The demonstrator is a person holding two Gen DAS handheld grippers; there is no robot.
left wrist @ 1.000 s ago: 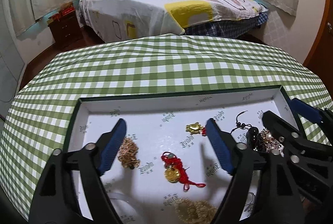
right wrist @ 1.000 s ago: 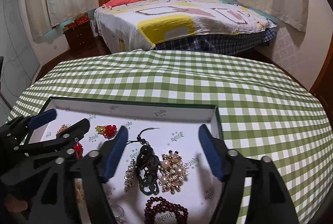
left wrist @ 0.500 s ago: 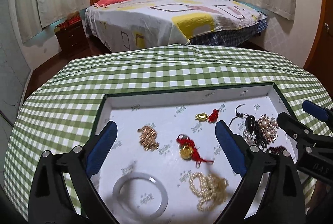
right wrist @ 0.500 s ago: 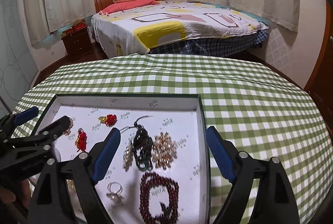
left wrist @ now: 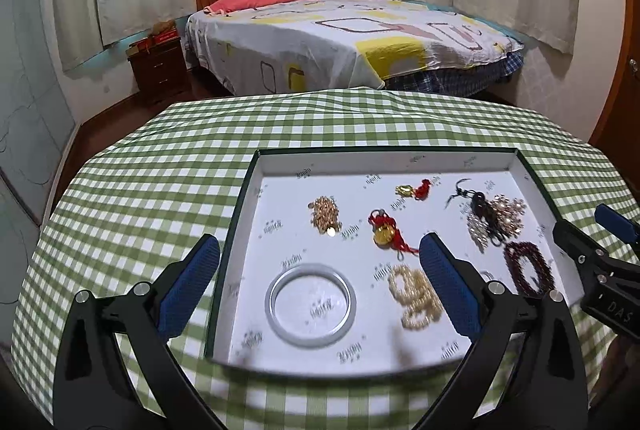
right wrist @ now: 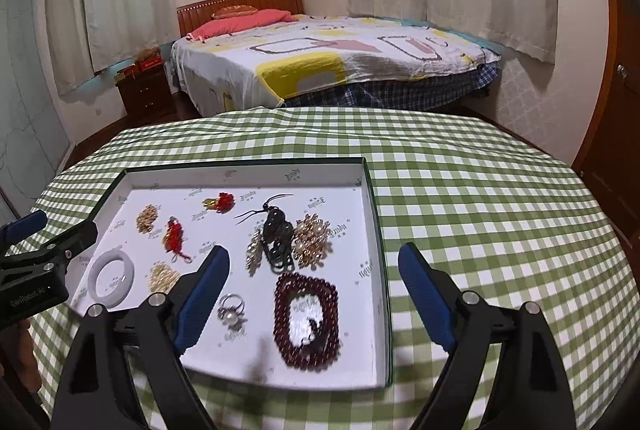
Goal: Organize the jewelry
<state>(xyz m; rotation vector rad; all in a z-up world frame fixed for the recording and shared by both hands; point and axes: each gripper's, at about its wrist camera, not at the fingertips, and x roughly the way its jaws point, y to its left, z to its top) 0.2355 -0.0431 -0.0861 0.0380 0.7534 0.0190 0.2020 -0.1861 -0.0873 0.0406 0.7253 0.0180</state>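
A shallow white tray with a green rim (left wrist: 248, 190) (right wrist: 374, 214) lies on the checked table. It holds a white bangle (left wrist: 310, 304) (right wrist: 111, 276), a gold chain (left wrist: 326, 216), a red-cord gold charm (left wrist: 385, 232) (right wrist: 175, 236), a pale bead strand (left wrist: 414, 296), a dark red bead bracelet (left wrist: 528, 268) (right wrist: 307, 318), a black-and-gold cluster (left wrist: 490, 218) (right wrist: 288, 240) and a ring (right wrist: 231, 310). My left gripper (left wrist: 318, 286) is open and empty above the tray's near left. My right gripper (right wrist: 314, 296) is open and empty above its near right.
The table wears a green-and-white checked cloth (right wrist: 480, 198). Behind it stand a bed (left wrist: 352, 38), a dark nightstand (left wrist: 160, 70) and curtained windows. A wooden door (right wrist: 616, 134) is at the right. Each gripper shows at the other view's edge.
Both grippers have drawn back and up from the tray, so more of it shows. Both stay open and empty. The jewelry has not moved.
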